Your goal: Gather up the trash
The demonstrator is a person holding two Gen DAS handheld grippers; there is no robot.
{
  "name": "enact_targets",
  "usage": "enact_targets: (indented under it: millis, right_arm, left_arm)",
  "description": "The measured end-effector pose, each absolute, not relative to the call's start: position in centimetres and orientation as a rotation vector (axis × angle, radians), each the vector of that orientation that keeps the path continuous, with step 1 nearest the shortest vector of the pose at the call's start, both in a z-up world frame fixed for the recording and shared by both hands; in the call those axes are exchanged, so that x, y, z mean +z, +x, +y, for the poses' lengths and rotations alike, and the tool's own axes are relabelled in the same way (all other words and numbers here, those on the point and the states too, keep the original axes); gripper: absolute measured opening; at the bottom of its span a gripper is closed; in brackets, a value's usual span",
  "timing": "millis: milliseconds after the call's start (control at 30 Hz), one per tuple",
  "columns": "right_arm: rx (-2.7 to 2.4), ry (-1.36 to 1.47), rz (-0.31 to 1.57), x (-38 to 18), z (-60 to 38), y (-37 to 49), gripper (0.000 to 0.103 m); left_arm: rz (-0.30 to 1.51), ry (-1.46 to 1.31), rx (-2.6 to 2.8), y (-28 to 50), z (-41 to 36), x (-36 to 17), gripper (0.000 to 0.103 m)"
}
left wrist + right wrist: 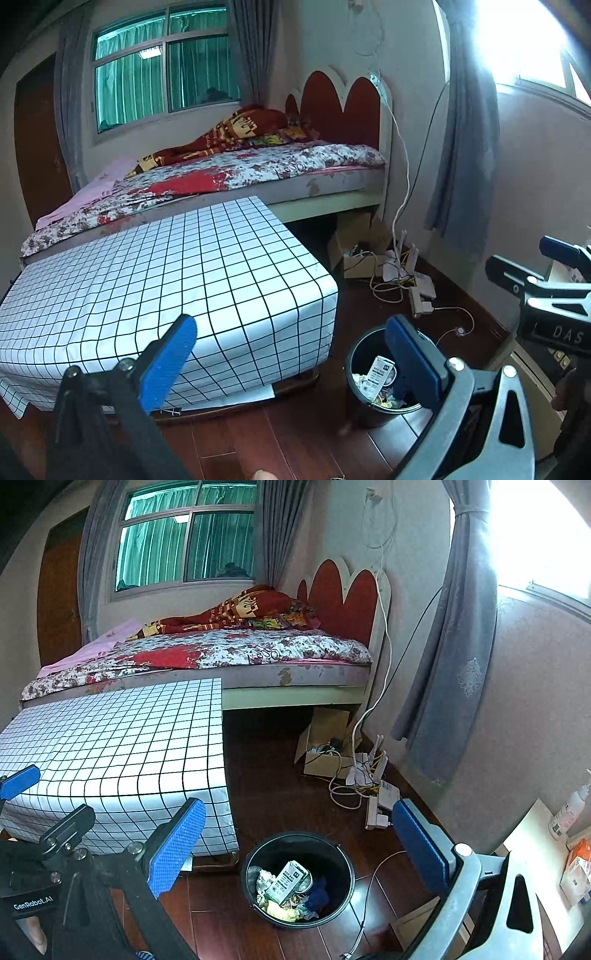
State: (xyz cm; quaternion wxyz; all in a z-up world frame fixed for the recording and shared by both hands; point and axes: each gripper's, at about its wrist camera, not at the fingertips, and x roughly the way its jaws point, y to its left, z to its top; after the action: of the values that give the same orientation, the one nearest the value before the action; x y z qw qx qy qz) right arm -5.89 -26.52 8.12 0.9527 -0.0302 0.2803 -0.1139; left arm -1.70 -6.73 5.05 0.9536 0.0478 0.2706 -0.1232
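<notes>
Left cam first: my left gripper (pixel 295 365) is spread wide with nothing between the blue pads, hanging above the floor by the near right corner of the checkered table (pixel 166 273). The black trash bin (pixel 354 373) sits on the wood floor (pixel 295 435) just off that corner, partly hidden behind my right-hand pad, and there's already stuff in it, a white printed carton (pixel 380 376) on top of some crumpled bits. The tabletop looks bare from here, so I'd guess the table part is pretty much done. My right gripper (pixel 528 264) pokes in at the right edge, and it looks parted too, with nothing in it. Right cam: same story, jaws wide apart and empty, and the bin is right below, in the gap between the pads, near the table's front corner. Better look inside from here: the carton, something dark blue, yellow and white scraps. Farther back, by the foot of the bed (pixel 229 657), against the wall, there's a cardboard box (pixel 325 753), loose papers (pixel 356 773) and a tangle of cables (pixel 343 790). My read is I'm between pickups. Next move is probably hunting for leftovers, maybe those papers, and I'd have to pinch them without snagging any cable, then carry them back to the bin.
</notes>
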Motion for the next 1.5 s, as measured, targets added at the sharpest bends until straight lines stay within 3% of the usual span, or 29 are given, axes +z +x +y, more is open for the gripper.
enact_targets:
  millis: [1500]
  right_arm:
    - [-0.235, -0.044, 0.57, 7.97, -27.4, -6.17, 0.102]
  left_arm:
    - [0.565, 0.086, -0.268, -1.76, -6.68, 4.83, 0.102]
